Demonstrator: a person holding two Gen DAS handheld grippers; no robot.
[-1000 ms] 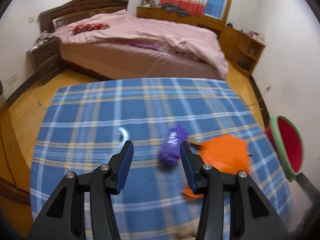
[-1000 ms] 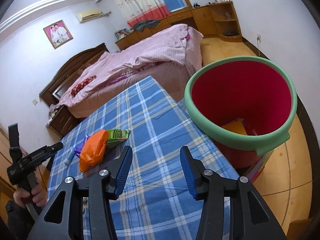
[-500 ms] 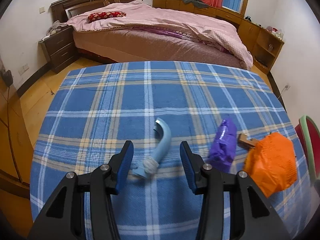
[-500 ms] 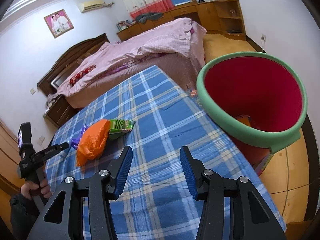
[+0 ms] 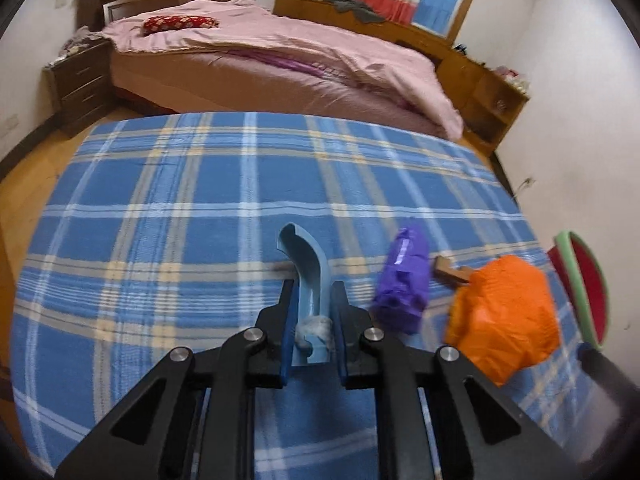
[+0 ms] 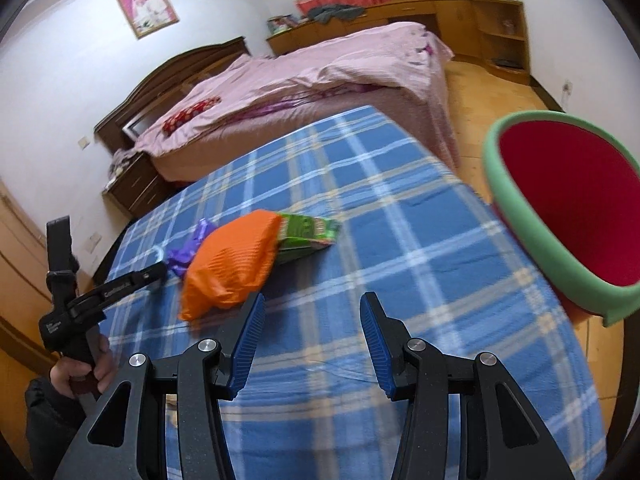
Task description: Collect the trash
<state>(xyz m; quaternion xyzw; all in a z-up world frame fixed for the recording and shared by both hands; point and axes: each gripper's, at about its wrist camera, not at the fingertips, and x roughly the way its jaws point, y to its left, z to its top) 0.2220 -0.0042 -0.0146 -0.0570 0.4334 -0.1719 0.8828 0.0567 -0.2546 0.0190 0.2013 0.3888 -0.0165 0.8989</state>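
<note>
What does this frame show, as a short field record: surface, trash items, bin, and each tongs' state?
surface: blue plaid cloth
left tongs: shut on curved light-blue plastic piece
right tongs: open, holding nothing, above the cloth
loose trash: purple wrapper, orange bag, green packet
bin: red bucket with green rim, beside the cloth's right edge

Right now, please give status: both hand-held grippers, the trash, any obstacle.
Left hand-held gripper shut on curved blue plastic piece. Right hand-held gripper open, empty. Purple wrapper, orange bag lie toward red bin.
</note>
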